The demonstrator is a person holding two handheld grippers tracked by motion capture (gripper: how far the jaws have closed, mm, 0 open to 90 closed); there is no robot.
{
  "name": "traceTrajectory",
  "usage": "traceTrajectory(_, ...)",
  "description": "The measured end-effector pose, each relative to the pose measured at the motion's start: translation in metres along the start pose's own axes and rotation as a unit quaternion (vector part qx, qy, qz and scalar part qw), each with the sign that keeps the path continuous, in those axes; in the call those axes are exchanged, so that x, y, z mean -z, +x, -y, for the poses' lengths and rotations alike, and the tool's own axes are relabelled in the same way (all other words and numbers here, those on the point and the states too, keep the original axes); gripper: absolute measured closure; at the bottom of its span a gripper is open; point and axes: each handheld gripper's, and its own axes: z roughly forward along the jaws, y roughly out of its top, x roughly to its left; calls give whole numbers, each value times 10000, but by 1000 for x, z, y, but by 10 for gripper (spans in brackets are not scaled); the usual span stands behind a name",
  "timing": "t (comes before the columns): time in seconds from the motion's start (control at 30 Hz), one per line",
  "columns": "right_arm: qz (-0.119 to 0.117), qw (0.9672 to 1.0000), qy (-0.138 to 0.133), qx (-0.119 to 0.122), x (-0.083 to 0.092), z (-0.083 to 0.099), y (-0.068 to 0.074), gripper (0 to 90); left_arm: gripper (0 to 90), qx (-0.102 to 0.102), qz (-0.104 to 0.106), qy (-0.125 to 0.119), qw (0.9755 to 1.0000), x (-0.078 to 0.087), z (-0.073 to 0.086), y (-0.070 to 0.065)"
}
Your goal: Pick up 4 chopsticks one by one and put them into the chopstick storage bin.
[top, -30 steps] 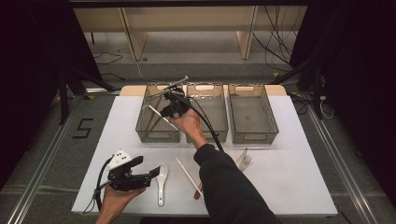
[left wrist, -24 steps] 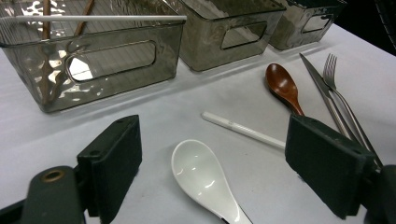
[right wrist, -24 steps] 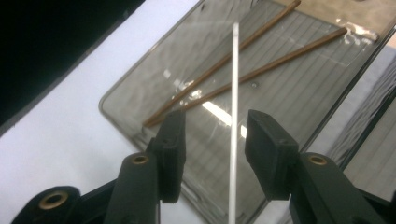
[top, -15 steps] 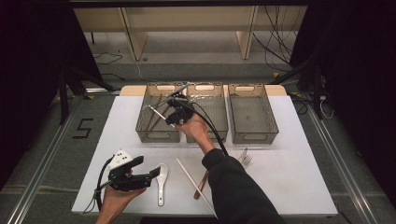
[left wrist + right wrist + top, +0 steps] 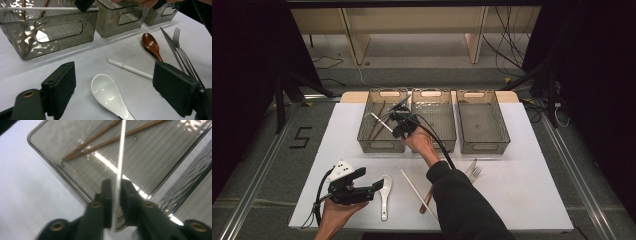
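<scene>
- The right tongs (image 5: 398,121) are held above the near rim of the left bin (image 5: 368,142), one of three clear bins lined up along the far edge of the worktop (image 5: 532,190).
- A white chopstick (image 5: 119,167) is clamped between the jaws of the right tongs, which have just been closing onto it; the stick is seen jutting over the left bin, above its floor.
- Two brown chopsticks (image 5: 100,138) are seen lying on the floor of that bin.
- The left tongs (image 5: 371,189) are held near the front left corner of the worktop, jaws set wide apart with nothing between the pads.
- A white spoon (image 5: 108,93) is lying on the worktop just beyond the left tongs.
- A second white chopstick (image 5: 130,68) is lying beside the spoon, toward the middle of the front edge.
- A brown spoon (image 5: 150,45), a knife (image 5: 170,42) and a fork (image 5: 180,47) are found further right.
</scene>
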Motion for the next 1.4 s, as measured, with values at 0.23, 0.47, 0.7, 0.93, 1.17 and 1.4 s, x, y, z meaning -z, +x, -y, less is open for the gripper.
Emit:
traceTrajectory(0.23,161,9998,-34,-114,-4,-3,-2,860,185,4,3,-7,10000,0,0,0)
traceTrajectory(0.47,274,9994,36,-216,-15,-6,1,833,185,27,-7,-20,10000,0,0,1)
traceTrajectory(0.7,50,9994,-283,-203,1,-10,1,642,185,35,-10,-26,10000,1,0,1)
traceTrajectory(0.93,-164,9989,-439,-57,32,-2,2,486,183,26,-38,-36,10000,1,0,2)
traceTrajectory(1.17,-334,9982,-493,15,60,28,3,404,180,70,-65,-82,9999,2,0,2)
traceTrajectory(1.4,-505,9975,-485,88,82,69,7,393,180,15,-92,-52,9999,2,0,2)
